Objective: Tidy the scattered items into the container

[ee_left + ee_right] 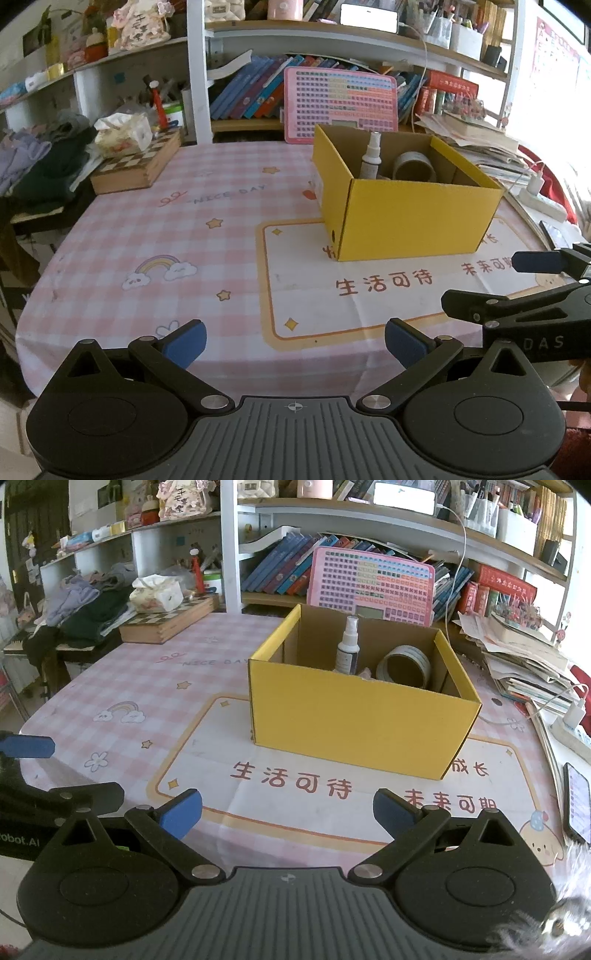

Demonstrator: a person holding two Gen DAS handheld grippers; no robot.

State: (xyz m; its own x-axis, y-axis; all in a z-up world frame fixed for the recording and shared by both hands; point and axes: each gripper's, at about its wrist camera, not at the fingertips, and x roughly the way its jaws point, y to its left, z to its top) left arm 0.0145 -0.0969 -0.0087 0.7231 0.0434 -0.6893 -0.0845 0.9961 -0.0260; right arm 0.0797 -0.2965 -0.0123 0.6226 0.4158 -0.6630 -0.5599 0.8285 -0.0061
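A yellow cardboard box stands open on the pink checked tablecloth. Inside it a white spray bottle stands upright beside a roll of tape. My left gripper is open and empty, low over the cloth in front of the box. My right gripper is open and empty, also in front of the box. Each gripper shows at the edge of the other's view, the right gripper's fingers to the right of the left one.
A wooden chessboard box with a tissue pack and clothes lie at the table's far left. A pink chart leans against book-filled shelves behind. Paper stacks, a power strip and a phone sit right.
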